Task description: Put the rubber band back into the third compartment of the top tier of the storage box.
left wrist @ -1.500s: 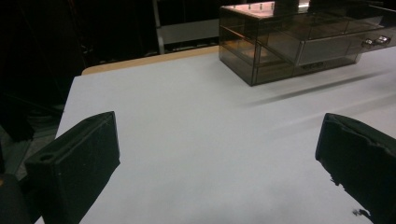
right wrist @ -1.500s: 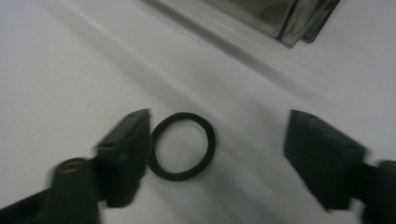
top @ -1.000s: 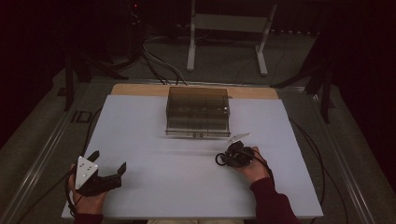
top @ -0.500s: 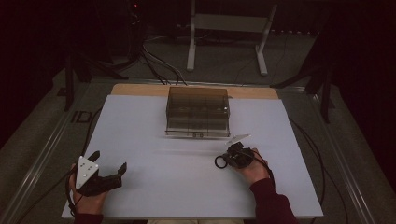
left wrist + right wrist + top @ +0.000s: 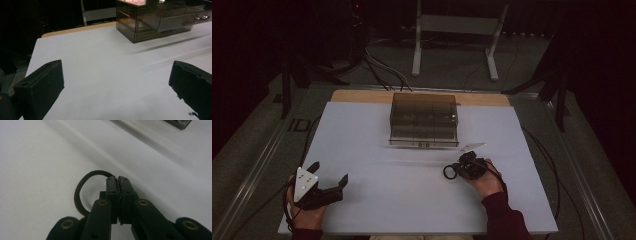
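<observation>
Now your right gripper (image 5: pixel 117 182) is pinched on a black band (image 5: pixel 79 192) — jaws just closed, loop bulging to their left. Your left gripper (image 5: pixel 117 82) rests spread wide — nothing between its jaws.

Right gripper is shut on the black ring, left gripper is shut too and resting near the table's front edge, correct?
Not quite. The left gripper is open: the left gripper view shows its jaws spread wide over bare table. The rest holds: the right gripper is shut on the black ring.
</observation>
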Demonstrator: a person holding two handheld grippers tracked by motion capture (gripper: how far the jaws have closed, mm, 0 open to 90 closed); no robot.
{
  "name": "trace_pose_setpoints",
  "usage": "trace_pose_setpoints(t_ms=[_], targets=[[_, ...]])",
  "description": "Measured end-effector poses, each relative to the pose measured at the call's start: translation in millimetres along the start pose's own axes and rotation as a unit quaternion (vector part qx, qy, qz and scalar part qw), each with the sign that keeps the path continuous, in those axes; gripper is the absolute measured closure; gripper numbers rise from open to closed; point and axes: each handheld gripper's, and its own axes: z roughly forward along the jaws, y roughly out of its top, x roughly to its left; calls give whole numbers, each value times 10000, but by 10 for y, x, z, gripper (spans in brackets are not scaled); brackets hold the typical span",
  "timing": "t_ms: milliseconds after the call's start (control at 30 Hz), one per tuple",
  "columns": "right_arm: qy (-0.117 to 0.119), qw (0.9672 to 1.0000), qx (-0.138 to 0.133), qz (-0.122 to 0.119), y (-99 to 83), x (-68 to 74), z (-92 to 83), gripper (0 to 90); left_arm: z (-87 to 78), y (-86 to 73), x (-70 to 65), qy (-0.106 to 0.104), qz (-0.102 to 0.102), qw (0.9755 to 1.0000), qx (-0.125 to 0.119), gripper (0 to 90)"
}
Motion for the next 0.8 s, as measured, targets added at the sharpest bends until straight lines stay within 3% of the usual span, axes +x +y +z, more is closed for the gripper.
trace_pose_setpoints(t_ms=[800], targets=[[-18, 9995, -299, 137, 131, -29, -249, 892, 7, -3, 0, 7, -7, 10000, 26, 6]])
